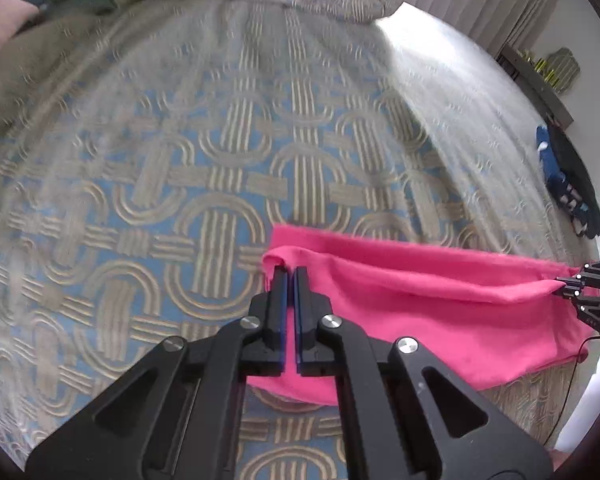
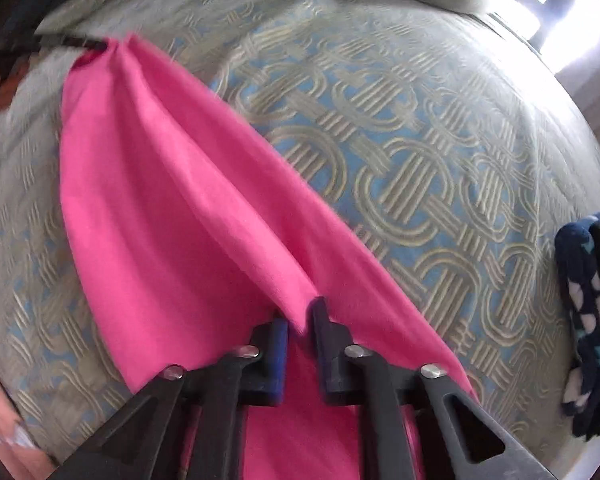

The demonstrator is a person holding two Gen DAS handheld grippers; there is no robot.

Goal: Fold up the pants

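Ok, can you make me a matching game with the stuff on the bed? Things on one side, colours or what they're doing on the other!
Things:
1. pants
2. bedspread
3. left hand-held gripper
4. spotted cloth

Colours or states:
A. dark blue with pale spots, at the bed's edge
B. bright pink
C. shut on a corner of fabric
D. blue with beige loops

Pairs: 1-B, 2-D, 3-C, 4-A
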